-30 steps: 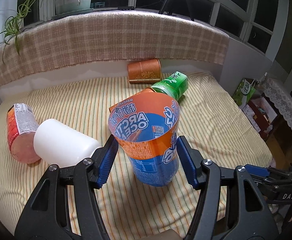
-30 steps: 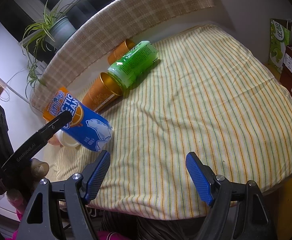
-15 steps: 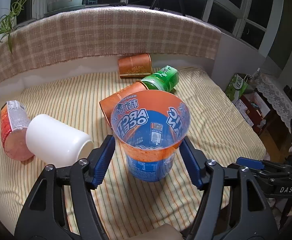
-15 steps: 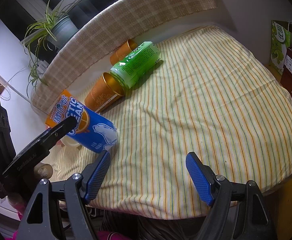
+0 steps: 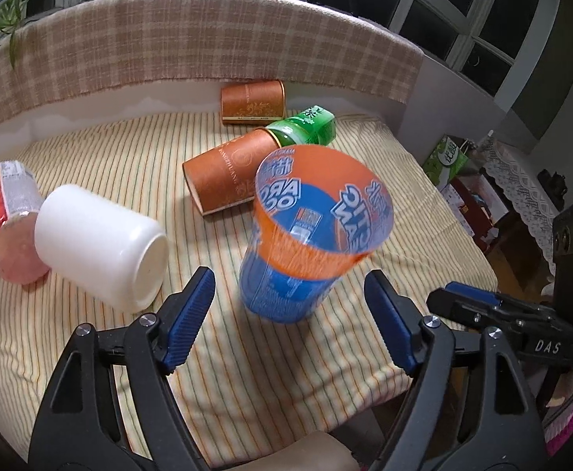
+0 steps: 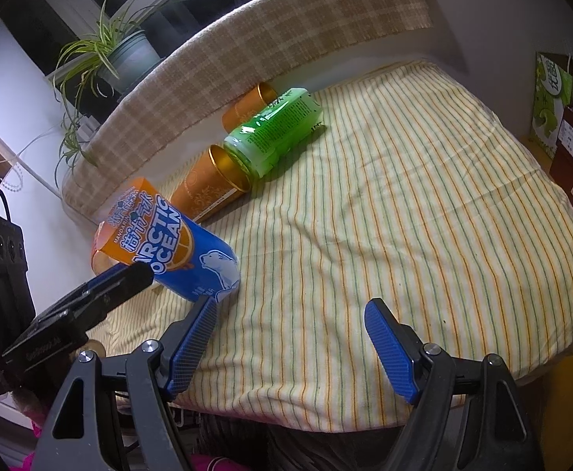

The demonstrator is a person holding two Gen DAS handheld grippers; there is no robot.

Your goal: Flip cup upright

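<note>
The orange and blue Arctic Ocean cup [image 5: 310, 243] stands mouth up on the striped cloth, leaning a little to the right and blurred. It also shows in the right wrist view [image 6: 168, 243]. My left gripper [image 5: 292, 320] is open, its blue pads on either side of the cup's base and clear of it. My right gripper [image 6: 290, 343] is open and empty over the cloth near the front edge, to the right of the cup.
A white cup [image 5: 101, 243] and a pink bottle [image 5: 9, 219] lie at the left. Two brown cups [image 5: 227, 178] [image 5: 253, 102] and a green bottle [image 5: 306, 129] lie behind. The table's front edge [image 5: 325, 412] is close. Boxes stand at the right [image 5: 449, 161].
My left gripper has opened and drawn back from the Arctic Ocean cup. The cup now stands free and tips slightly to the right. The right gripper has hardly moved.
</note>
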